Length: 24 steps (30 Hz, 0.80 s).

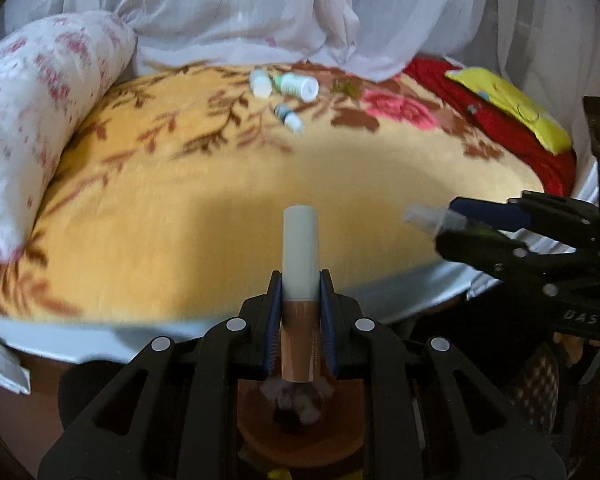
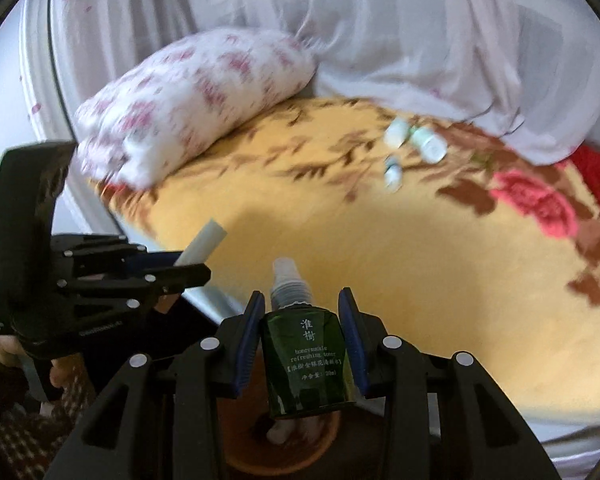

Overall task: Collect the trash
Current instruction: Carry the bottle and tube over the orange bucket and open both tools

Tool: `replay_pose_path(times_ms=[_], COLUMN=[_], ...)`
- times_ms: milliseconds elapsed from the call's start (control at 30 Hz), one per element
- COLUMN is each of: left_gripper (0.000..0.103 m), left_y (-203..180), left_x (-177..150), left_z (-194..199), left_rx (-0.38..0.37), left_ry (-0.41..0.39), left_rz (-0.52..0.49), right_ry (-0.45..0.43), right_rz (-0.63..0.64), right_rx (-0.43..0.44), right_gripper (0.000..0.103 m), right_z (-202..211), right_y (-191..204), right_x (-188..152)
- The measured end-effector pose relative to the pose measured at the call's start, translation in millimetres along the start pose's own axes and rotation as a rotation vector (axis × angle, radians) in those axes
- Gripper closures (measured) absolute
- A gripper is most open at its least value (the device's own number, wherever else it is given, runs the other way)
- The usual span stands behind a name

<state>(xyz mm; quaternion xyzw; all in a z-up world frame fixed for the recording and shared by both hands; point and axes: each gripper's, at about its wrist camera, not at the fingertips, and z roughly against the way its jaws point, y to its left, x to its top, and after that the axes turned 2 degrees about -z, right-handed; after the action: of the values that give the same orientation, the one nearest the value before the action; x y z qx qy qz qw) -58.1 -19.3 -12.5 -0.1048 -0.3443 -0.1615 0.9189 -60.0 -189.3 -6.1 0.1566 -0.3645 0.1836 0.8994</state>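
Note:
My left gripper (image 1: 300, 280) is shut on a brown tube with a pale cap (image 1: 299, 256), held over a brown bin (image 1: 300, 432) with crumpled tissue inside. It also shows in the right wrist view (image 2: 188, 268) at the left. My right gripper (image 2: 302, 300) is shut on a dark green toner spray bottle (image 2: 306, 360) above the same bin (image 2: 284, 452); it shows in the left wrist view (image 1: 444, 228) at the right. Three small white bottles (image 1: 288, 88) lie far back on the yellow floral blanket (image 1: 220, 184); they also show in the right wrist view (image 2: 412, 144).
A floral pillow (image 1: 32, 136) lies at the bed's left. White netting (image 1: 280, 8) hangs behind. A red cloth (image 1: 500, 128) and a yellow packet (image 1: 512, 104) lie at the right. The bed's pale edge (image 1: 380, 288) runs in front of the bin.

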Motion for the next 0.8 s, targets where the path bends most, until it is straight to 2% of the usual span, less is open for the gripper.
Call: replay_pose_path(times_ms=[267, 333, 367, 400, 433, 467, 500, 567, 633, 700, 800], left_gripper=[0.085, 0.085, 0.085, 0.084, 0.08, 0.064, 0.043, 0.028, 0.022, 0.013, 0.01], left_y=[3, 4, 5, 8, 10, 14, 17, 28, 34, 39, 41], left_x=[-58, -67, -70, -74, -76, -77, -77, -72, -62, -51, -29], left_z=[0, -3, -5, -6, -6, -6, -5, 6, 15, 22, 31], left_rx=[-0.028, -0.051, -0.06, -0.068, -0.072, -0.068, -0.057, -0.017, 0.007, 0.029, 0.03], left_ry=[0.13, 0.163, 0.176, 0.19, 0.199, 0.203, 0.201, 0.141, 0.082, 0.03, -0.058], left_rz=[0.011, 0.022, 0.028, 0.039, 0.05, 0.064, 0.08, 0.122, 0.137, 0.154, 0.172], right_ry=[0.142, 0.203, 0.226, 0.235, 0.236, 0.225, 0.209, 0.183, 0.125, 0.059, 0.009], right_rz=[-0.004, 0.013, 0.017, 0.018, 0.014, 0.007, 0.0, -0.027, -0.081, -0.138, -0.196], right_rx=[0.09, 0.1, 0.103, 0.1, 0.082, 0.054, 0.027, 0.002, -0.011, -0.003, 0.004], right_gripper=[0.065, 0.063, 0.057, 0.036, 0.023, 0.022, 0.022, 0.018, 0.008, 0.005, 0.005], right_z=[-27, -39, -43, -45, -47, -47, -45, -40, -29, -17, -6], right_y=[34, 42, 45, 46, 46, 45, 41, 30, 15, 0, -16], right_x=[-44, -54, -58, -61, -64, -65, -65, -60, -53, -44, -30])
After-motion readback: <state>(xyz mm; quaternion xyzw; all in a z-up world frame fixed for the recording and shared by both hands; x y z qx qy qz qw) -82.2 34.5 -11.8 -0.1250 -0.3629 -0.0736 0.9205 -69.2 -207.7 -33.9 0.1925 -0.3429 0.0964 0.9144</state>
